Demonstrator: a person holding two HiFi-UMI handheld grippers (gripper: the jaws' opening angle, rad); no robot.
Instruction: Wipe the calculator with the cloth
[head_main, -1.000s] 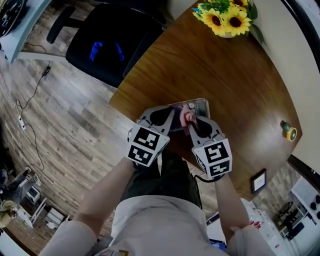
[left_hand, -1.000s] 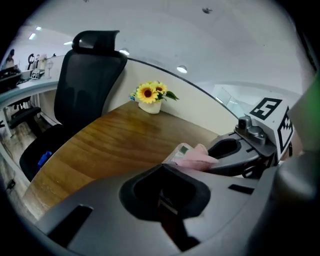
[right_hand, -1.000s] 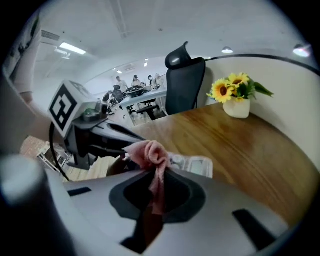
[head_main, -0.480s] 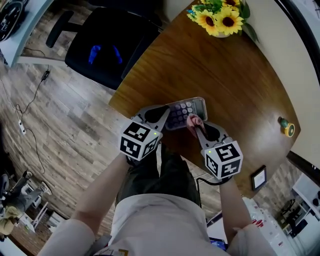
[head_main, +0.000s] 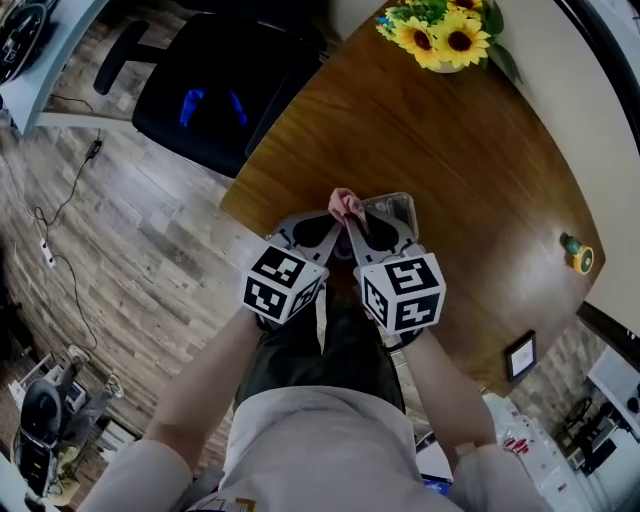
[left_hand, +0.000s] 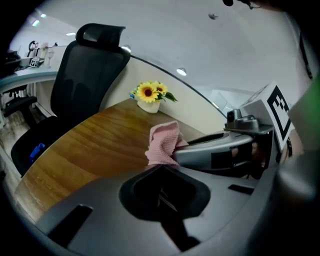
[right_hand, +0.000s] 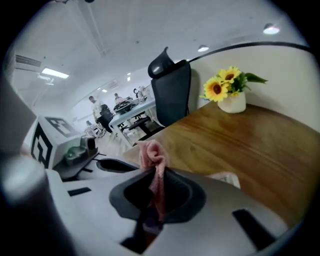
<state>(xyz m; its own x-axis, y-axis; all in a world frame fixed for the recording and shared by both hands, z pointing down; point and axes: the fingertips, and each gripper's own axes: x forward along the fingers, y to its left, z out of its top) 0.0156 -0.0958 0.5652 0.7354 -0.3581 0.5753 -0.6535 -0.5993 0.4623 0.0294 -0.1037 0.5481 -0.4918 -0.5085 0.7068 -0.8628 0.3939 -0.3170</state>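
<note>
Head view: the calculator (head_main: 398, 208) is seen lying flat at the near edge of the wooden bench (head_main: 460, 140), its left part covered by the two tools so that only its right end shows. The pink cloth (head_main: 347, 204) is bunched just beside that visible end, standing up past the tip of the right tool (head_main: 352, 222). In the right gripper view the cloth (right_hand: 152, 155) is shown pinched between the jaws of the right tool (right_hand: 155, 172), a strip of it running down through the slot and a folded knob rising above the tips. The left tool (head_main: 332, 228) is held close beside the right one, the two converging until their tips almost meet. In the left gripper view the jaws of the left tool (left_hand: 159, 170) are seen pressed together, with the cloth (left_hand: 164, 145) just beyond their tips; whether the calculator is touched by them cannot be told. Both forearms are stretched forward from the body and angled inward, the marker cubes turned up towards the camera, the right forearm (head_main: 440, 400) brought well in towards the left forearm (head_main: 215, 370). A vase of sunflowers (head_main: 445, 30) is stood at the far end of the bench, a small yellow and green object (head_main: 577, 262) near its right edge, and a black office chair (head_main: 210, 90) on the plank floor (head_main: 120, 230) to the left.
</note>
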